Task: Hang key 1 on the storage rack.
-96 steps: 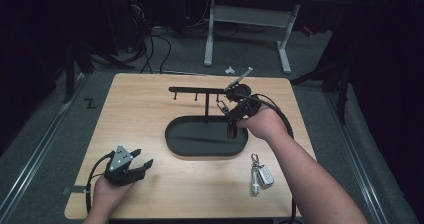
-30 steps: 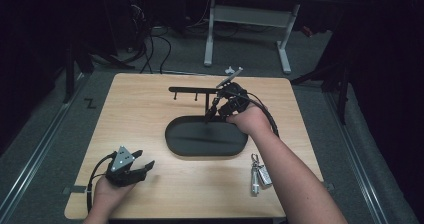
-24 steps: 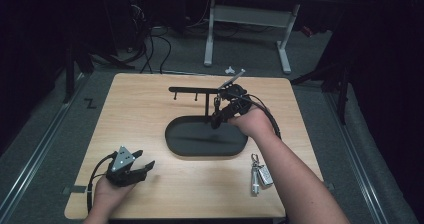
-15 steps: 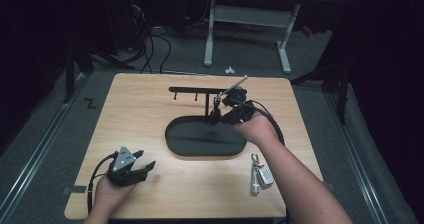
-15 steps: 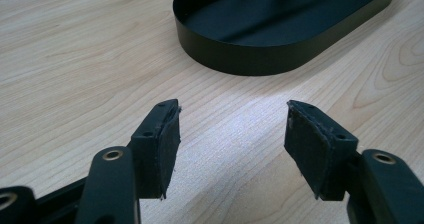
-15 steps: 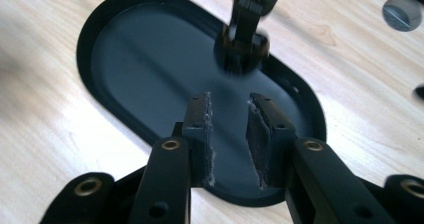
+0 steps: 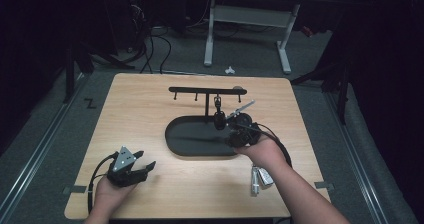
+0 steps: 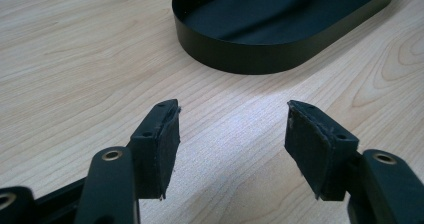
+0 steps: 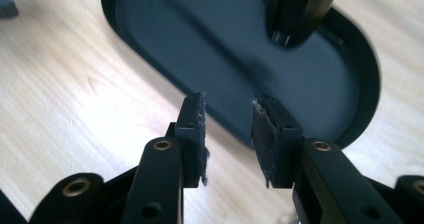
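Note:
A black oval tray point(image 7: 186, 146) lies mid-table with a thin black hook rack point(image 7: 200, 90) rising from it. From one hook hangs a dark key fob point(image 7: 219, 118), blurred at the top of the right gripper view point(image 9: 299, 9). My right gripper point(image 7: 234, 134) hovers over the tray's right end, just short of the fob. Its jaws have just been opening and stand apart point(image 9: 227, 109) with nothing between them, over the tray point(image 9: 165, 29). My left gripper point(image 7: 142, 169) rests near the front left corner, jaws wide open point(image 8: 232, 119) and empty, facing the tray point(image 8: 280, 59).
A second bunch of keys point(image 7: 260, 176) lies on the wood by my right wrist. The light wooden tabletop point(image 7: 135, 114) ends in a dark floor with cables and a white desk frame point(image 7: 250, 19) behind.
My right gripper has pulled back from the rack toward me and down, over the tray's right end, opening its jaws. The fob now hangs free on its hook. The left gripper has not moved.

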Available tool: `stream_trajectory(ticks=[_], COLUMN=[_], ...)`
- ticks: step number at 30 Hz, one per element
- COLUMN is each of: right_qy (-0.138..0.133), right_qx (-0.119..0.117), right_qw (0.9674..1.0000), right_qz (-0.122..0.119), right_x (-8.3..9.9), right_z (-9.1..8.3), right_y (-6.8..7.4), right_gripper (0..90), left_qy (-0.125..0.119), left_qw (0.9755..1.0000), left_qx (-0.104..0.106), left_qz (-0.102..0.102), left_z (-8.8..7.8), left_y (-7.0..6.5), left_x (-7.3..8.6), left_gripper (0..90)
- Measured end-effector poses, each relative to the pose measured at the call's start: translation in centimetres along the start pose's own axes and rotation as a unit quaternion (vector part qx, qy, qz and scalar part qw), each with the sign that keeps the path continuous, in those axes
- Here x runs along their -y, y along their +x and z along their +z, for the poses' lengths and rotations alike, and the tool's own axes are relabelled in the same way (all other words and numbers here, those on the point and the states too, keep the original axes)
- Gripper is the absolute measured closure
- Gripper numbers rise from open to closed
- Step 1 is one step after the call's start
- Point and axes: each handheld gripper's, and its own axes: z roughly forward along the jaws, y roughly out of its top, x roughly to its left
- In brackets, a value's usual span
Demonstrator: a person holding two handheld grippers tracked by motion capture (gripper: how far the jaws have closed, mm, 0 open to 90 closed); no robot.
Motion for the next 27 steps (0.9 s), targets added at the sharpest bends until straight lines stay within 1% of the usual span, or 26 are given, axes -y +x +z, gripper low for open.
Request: stream_trajectory(ticks=[2, 4, 7, 10, 12, 17, 19, 22, 27], right_qy=[-0.001, 0.000, 0.000, 0.003, 0.007, 0.024, 0.030, 0.042, 0.054], right_qx=[0.001, -0.005, -0.006, -0.002, 0.000, 0.015, 0.020, 0.036, 0.050], right_qw=[1.0000, 1.0000, 1.0000, 0.9999, 0.9998, 0.9992, 0.9990, 0.9977, 0.9952], right_qz=[-0.002, -0.002, 0.005, 0.011, 0.020, 0.026, 0.028, 0.038, 0.063], right_x=[0.9, 1.8, 3.2, 4.5, 5.4, 7.2, 7.7, 8.3, 9.0], right_z=[0.2, 0.3, 0.5, 0.9, 1.2, 2.1, 2.4, 2.7, 3.1], right_y=[0.2, 0.3, 0.3, 0.1, -0.2, -1.1, -1.6, -2.3, -3.9], right_gripper=[65.6, 65.6, 65.5, 63.9, 62.3, 56.8, 56.8, 56.6, 60.2], left_qy=[0.001, 0.002, 0.001, 0.001, 0.002, 0.004, 0.005, 0.005, 0.005], left_qw=[1.0000, 1.0000, 1.0000, 1.0000, 1.0000, 1.0000, 1.0000, 1.0000, 1.0000], left_qx=[0.001, 0.001, 0.000, 0.001, 0.001, 0.003, 0.003, 0.003, 0.003], left_qz=[0.001, 0.001, 0.001, 0.002, 0.002, 0.003, 0.003, 0.003, 0.004], left_z=[0.0, 0.0, 0.1, 0.0, 0.1, 0.1, 0.1, 0.2, 0.1], left_y=[0.0, -0.1, -0.1, -0.1, -0.1, -0.1, -0.1, -0.1, -0.1], left_x=[0.0, 0.0, 0.0, 0.0, 0.0, 0.0, 0.0, 0.1, 0.0], left_gripper=[39.1, 39.1, 39.0, 39.0, 39.0, 39.0, 38.9, 39.0, 39.0])
